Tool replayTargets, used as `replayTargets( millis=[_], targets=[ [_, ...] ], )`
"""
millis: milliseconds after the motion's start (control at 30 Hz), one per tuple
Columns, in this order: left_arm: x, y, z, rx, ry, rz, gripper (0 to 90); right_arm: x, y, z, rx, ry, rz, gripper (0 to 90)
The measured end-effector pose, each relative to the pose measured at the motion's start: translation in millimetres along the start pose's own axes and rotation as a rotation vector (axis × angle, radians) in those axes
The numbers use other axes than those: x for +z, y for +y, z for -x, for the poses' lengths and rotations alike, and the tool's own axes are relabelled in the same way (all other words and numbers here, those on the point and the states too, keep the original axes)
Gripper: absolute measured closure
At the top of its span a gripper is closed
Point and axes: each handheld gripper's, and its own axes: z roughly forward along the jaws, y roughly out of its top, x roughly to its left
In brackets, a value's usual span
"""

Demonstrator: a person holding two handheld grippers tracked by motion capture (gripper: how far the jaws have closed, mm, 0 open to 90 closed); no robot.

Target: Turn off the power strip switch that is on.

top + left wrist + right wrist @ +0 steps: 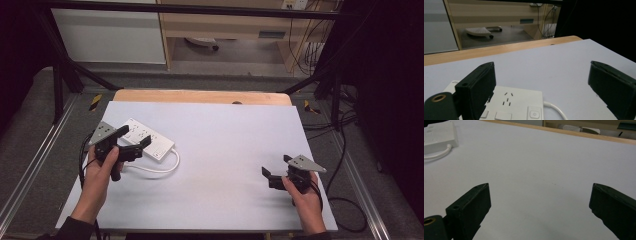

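At the left of the worktop (225, 150), the white power strip (148, 138) lies flat on the pale sheet, its white cable (165, 167) curling out toward the person. Its face shows socket slots and a power-symbol button; a faint mark at its far corner is too small to read. The left tongs (133, 136) hover just over the strip's near end, jaws spread wide, pinching nothing. Well apart at the right, the right tongs (276, 167) are held low over bare sheet, jaws equally wide and empty.
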Motion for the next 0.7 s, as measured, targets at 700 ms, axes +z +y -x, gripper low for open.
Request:
replayTargets(
  millis=[700],
  targets=[
    [25.5,2.6,4.1,0.011,-0.036,-0.051,13.0,0.2,-0.1,0.2,0.004,-0.007,-0.001,4.2]
  ],
)
